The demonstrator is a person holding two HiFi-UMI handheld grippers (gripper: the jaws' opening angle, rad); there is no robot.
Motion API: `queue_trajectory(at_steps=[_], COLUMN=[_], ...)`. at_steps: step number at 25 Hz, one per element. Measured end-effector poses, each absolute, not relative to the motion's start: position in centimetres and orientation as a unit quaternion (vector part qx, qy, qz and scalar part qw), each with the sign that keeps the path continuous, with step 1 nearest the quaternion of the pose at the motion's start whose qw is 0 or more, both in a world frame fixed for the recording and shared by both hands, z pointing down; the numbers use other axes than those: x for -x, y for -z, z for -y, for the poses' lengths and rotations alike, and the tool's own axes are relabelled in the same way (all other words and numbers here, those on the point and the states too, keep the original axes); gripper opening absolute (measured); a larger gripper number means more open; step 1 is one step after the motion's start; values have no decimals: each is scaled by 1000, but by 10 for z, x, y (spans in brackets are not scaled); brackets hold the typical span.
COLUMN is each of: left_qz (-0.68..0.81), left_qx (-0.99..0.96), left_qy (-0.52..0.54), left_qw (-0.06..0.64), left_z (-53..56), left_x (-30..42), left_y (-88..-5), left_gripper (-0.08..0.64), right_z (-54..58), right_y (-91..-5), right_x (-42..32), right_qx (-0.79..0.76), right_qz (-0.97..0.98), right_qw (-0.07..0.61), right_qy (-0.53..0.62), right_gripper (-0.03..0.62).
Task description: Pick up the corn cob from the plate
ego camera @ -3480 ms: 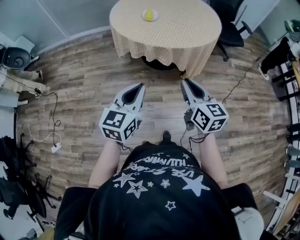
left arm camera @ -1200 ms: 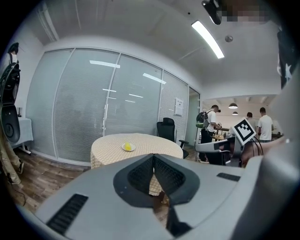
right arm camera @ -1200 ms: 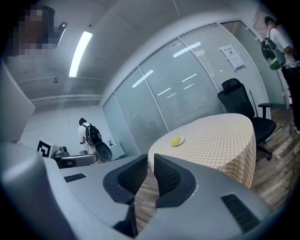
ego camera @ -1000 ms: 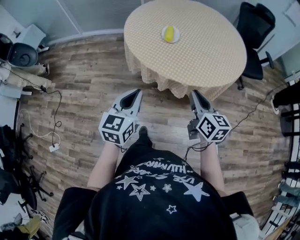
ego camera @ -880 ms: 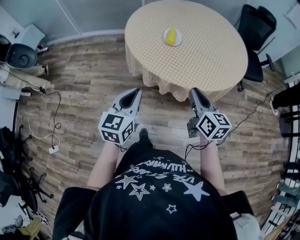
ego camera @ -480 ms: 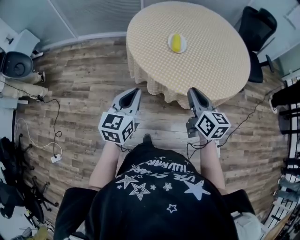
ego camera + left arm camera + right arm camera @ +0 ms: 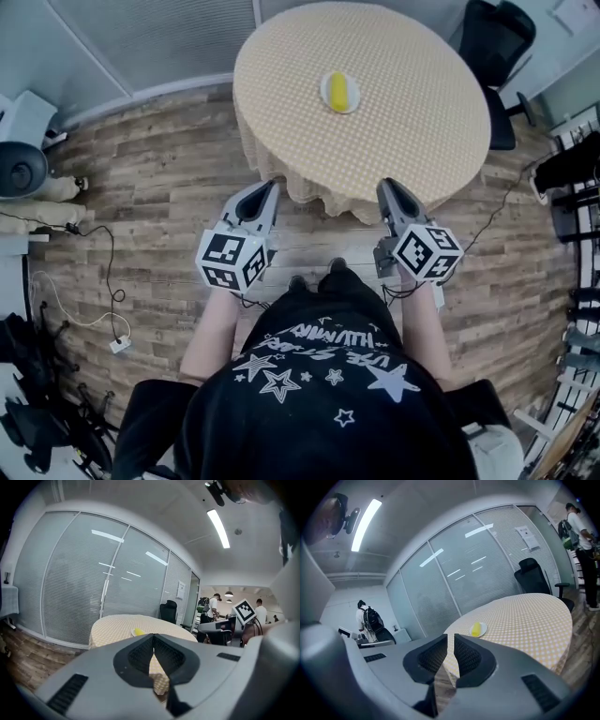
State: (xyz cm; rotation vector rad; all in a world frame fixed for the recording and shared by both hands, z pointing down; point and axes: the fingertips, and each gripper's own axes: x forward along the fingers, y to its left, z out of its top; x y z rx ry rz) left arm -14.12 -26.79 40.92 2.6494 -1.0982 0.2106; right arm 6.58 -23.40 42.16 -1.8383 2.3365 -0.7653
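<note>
our left gripper (image 7: 270, 187) and right gripper (image 7: 383, 185) are both squeezed shut and empty, so an unopened one could knock the yellow corn cob (image 7: 339, 92) away. we hold them side by side, tipped a little down, near the round checked-cloth table (image 7: 422, 112); the corn lies on a small white plate (image 7: 356, 96) mid-table.

The corn cob (image 7: 339, 92) lies on the plate (image 7: 325, 97), mid-table (image 7: 422, 112).

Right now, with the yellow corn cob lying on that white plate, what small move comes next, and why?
Probably reach the right gripper forward over the round checked-cloth table and open it: it is shut, empty, short of the table's edge, the yellow corn cob well beyond.
</note>
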Motion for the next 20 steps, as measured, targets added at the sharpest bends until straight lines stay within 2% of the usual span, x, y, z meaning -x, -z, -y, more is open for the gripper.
queue_trajectory(at_steps=[20], left_qz=[399], left_qx=[-903], left_qy=[-97], left_qw=[128], left_z=[373], left_x=[74], left_y=[-413], left_gripper=[8], right_z=[378], right_y=[-434], right_x=[-121], right_qx=[556], right_qz=[-783], right_qw=[40], right_qy=[276], right_gripper=[55])
